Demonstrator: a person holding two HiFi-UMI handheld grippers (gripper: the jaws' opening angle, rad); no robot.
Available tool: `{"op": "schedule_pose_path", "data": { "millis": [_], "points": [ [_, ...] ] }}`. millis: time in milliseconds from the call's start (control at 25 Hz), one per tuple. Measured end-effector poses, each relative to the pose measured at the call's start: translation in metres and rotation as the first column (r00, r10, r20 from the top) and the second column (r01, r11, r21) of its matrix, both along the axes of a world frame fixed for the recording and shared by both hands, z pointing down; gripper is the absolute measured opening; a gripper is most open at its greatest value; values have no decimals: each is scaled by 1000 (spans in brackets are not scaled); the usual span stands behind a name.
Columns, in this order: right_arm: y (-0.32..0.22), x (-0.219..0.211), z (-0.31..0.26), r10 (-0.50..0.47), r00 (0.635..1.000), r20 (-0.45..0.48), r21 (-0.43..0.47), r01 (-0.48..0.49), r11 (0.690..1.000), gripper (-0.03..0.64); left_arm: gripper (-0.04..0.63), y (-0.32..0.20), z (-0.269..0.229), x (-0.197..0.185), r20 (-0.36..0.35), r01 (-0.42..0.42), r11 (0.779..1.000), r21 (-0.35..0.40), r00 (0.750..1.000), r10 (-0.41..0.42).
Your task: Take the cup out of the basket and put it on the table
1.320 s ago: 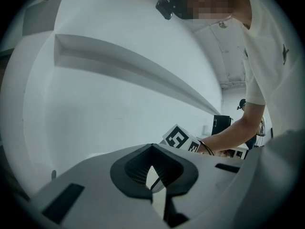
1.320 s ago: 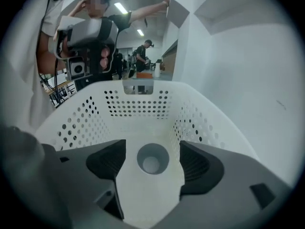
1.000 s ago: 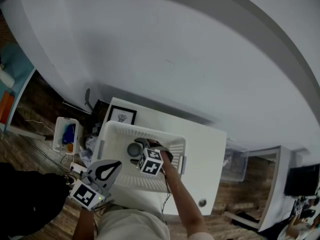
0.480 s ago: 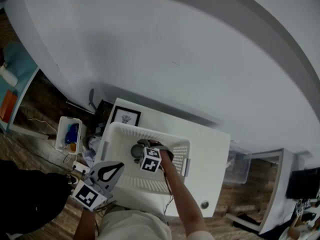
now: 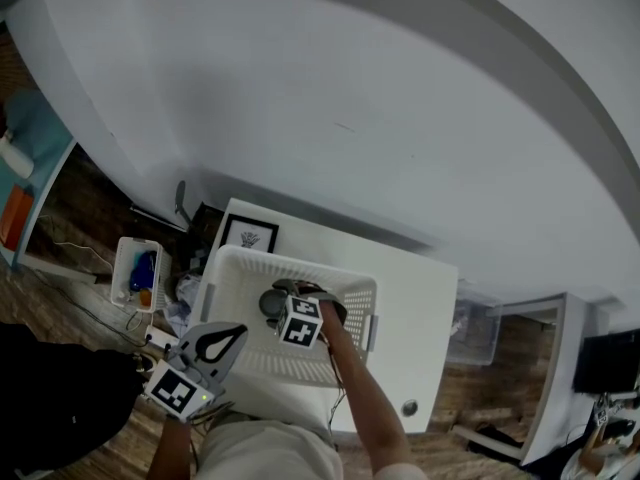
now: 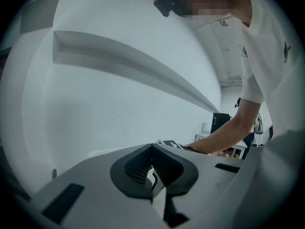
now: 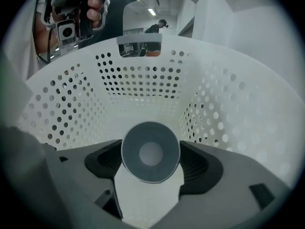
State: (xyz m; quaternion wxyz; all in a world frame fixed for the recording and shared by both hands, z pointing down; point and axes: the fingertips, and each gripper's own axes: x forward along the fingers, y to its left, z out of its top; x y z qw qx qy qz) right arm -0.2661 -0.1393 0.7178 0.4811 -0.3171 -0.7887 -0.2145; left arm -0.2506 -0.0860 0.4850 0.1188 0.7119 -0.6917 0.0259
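- Step in hand: the grasp, inside the basket [image 7: 138, 80]. The right gripper [image 7: 151, 163] is down in it, jaws closed onto the cup [image 7: 150, 149], one pad on each side of its round body.
- The cup sits low in the basket, clear of the perforated walls (can't tell if it's off the basket floor).
- Left gripper [image 6: 152, 171]: jaws together, nothing between them, held off the basket's near-left corner.
- Next, my read: lift straight up until the cup clears the rim, then move across to the bare bench [image 5: 415, 298] right of the basket, lower and release.
- Risk: a round wall between flat pads could slip or tilt.
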Motion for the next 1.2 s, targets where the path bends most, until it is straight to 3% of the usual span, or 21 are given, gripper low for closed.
{"op": "schedule_pose_path", "data": {
  "millis": [520,1200],
  "points": [
    [-1,12,-64,8,998,69,-4,-8,1000,363,0,-1,-7,10,13,-33,999,7,999,33],
    [-3,40,-155,42,981,190,48,-52,998,360,0,-9,-21,43,35,-138,990,39,990,137]
  ]
}}
